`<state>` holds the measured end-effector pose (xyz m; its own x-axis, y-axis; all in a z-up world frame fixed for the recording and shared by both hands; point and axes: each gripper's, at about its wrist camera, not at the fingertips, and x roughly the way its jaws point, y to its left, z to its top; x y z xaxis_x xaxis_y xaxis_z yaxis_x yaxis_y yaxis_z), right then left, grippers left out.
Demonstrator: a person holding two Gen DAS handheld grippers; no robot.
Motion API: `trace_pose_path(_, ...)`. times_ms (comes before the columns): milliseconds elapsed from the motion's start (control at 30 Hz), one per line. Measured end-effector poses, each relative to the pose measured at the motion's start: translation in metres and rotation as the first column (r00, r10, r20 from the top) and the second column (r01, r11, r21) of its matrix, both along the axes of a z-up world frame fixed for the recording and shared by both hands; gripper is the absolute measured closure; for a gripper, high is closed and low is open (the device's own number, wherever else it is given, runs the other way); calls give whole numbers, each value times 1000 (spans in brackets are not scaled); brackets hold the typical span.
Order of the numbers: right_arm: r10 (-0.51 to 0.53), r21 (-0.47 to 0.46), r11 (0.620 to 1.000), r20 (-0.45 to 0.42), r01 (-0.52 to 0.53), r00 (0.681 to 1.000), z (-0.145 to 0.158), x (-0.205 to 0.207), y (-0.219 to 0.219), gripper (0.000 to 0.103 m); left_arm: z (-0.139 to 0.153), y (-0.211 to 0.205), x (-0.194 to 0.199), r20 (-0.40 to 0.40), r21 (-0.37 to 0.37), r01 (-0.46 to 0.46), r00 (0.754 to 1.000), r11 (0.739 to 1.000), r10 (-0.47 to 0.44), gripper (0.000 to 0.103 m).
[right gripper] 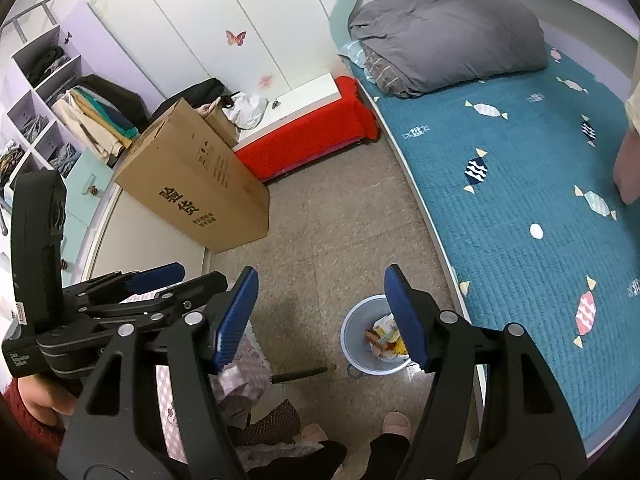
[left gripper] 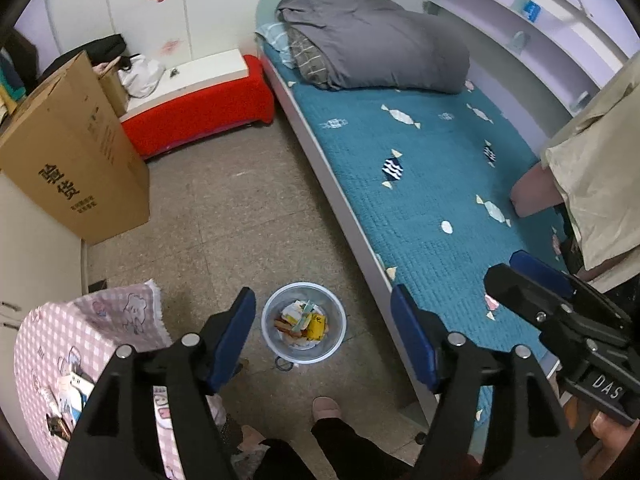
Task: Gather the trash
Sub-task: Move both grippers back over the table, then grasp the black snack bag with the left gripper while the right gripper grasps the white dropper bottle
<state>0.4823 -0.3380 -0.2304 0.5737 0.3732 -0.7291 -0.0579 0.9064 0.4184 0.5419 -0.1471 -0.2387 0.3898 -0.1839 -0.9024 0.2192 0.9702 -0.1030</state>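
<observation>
A pale round bin (left gripper: 272,312) stands on the floor beside the bed, holding several wrappers and packets (left gripper: 304,322). My left gripper (left gripper: 322,296) hangs above it, open, with nothing between its blue pads. Further right my right gripper (left gripper: 506,266) is held over the bed's edge. In the right wrist view the bin (right gripper: 354,338) lies below the right gripper (right gripper: 320,272), which is open and empty; its right finger hides part of the trash (right gripper: 384,336). The left gripper (right gripper: 200,274) shows at the left. Small packets (left gripper: 72,386) lie on a pink checked tablecloth (left gripper: 100,320).
A bed with a teal quilt (left gripper: 420,184) and a grey duvet (left gripper: 376,40) runs along the right. A big cardboard box (left gripper: 76,160) and a red-covered bench (left gripper: 200,116) stand at the back left. The person's slippered feet (left gripper: 326,408) are near the bin. A dark stick (right gripper: 300,374) lies on the floor.
</observation>
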Motion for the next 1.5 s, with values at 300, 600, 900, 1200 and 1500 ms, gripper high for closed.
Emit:
trace_pose_path(300,90,-4,996,-17,-90,996,-4,-4,52,37,0,62,-26,-5,-7,-107,994,994,107,32)
trace_pose_path(600,208,-27,977,-34,-209,977,-8,-20,155,36,-6,180,-67,-18,-21,-269,963,963,268,30)
trace_pose_path(900,339,-42,938,-86,-343,937,-30,-60,305,36,-32,346,-134,-74,-27,-453,890,891,450,29)
trace_pose_path(1200,415,-44,905,-133,-424,900,-63,-92,421,36,-82,482,-188,-191,-26,-613,778,790,598,29)
trace_pose_path(1500,450,-94,880,-156,-466,880,-80,-93,472,36,-130,526,-187,-322,-81,-704,689,706,650,29)
